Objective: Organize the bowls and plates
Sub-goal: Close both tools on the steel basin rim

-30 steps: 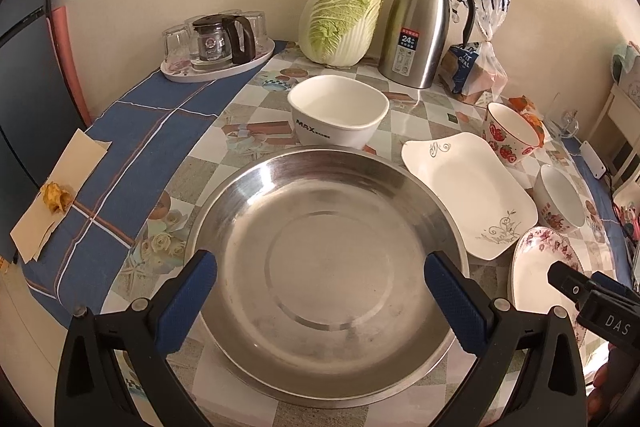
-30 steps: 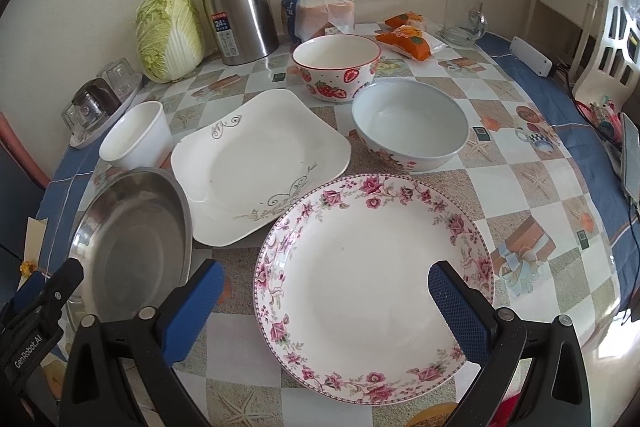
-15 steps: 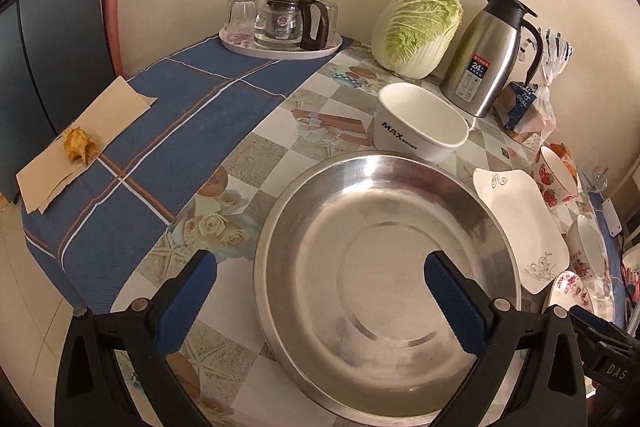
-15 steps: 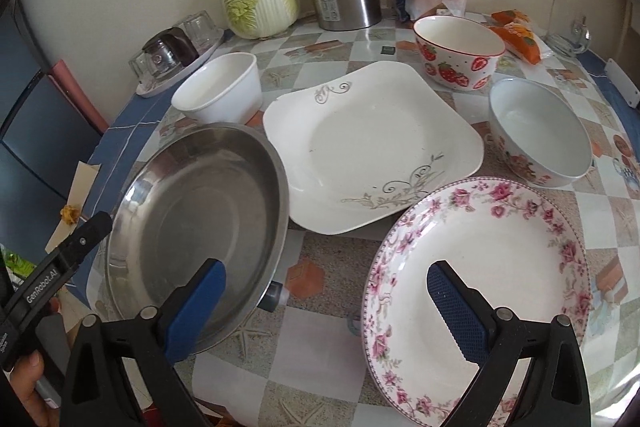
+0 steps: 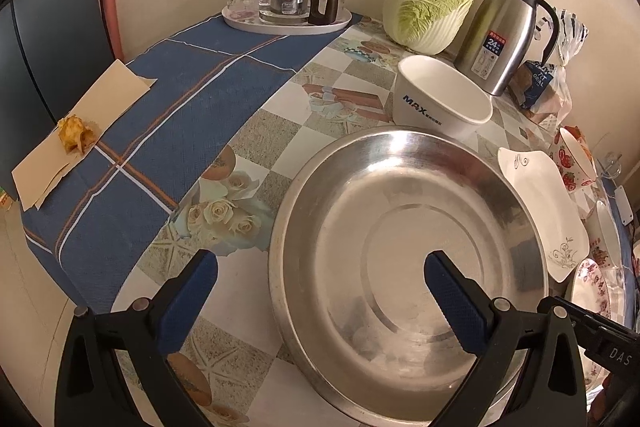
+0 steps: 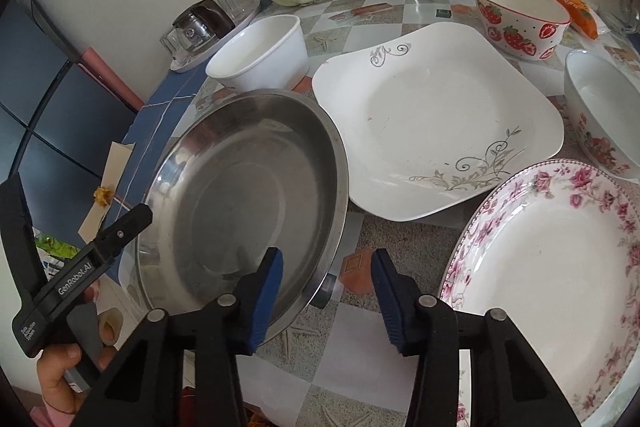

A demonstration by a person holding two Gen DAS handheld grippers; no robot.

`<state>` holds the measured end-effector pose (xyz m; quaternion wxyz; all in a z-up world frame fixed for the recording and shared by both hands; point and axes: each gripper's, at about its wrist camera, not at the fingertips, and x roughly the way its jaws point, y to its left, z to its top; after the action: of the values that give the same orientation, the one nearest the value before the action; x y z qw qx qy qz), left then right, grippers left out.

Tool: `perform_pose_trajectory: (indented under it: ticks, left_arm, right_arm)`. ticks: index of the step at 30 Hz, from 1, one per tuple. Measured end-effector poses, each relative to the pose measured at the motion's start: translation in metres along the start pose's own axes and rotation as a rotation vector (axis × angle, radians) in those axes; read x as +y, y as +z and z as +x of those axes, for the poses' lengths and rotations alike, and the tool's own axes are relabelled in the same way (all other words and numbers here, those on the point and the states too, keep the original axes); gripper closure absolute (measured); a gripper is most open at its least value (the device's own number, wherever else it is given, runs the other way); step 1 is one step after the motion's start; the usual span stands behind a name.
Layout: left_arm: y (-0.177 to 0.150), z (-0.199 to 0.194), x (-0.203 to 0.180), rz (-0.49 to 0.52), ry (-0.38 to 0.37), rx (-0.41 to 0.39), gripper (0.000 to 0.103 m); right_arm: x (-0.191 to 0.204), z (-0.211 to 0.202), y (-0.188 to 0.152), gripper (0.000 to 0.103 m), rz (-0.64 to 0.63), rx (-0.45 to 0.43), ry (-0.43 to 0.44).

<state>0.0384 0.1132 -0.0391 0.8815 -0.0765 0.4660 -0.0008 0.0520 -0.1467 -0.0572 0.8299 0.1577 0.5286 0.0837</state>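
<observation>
The steel plate [image 5: 404,251] sits near the front edge of the table [image 5: 248,155], between the blue cloth [image 5: 168,115] and the white square plate [image 6: 436,115]. The left claw [image 5: 320,291] is wide apart, with one finger over the steel plate and one over the table. The right claw [image 6: 326,285] is partly apart around the steel plate's rim, one finger inside and one outside, not squeezing it. A white bowl [image 5: 440,99] stands just behind the steel plate. A flower plate [image 6: 560,279] lies near the front edge, beside a flower bowl [image 6: 604,115]. A strawberry bowl [image 6: 520,17] sits farther back.
</observation>
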Motion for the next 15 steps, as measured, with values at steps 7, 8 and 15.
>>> perform_pose_trajectory:
  ticks: [7, 8, 15]
  left_arm:
    - [0.000, 0.020, 0.006, -0.015, 0.017, 0.060, 0.040]
    - [0.000, 0.022, 0.007, -0.019, 0.013, 0.065, 0.041]
    - [0.004, 0.036, 0.011, -0.039, 0.029, 0.086, 0.054]
  right_arm:
    - [0.000, 0.010, 0.004, 0.070, 0.012, 0.019, 0.018]
    - [0.000, 0.012, 0.005, 0.071, 0.011, 0.023, 0.018]
    - [-0.002, 0.026, 0.010, 0.086, 0.024, 0.044, 0.016]
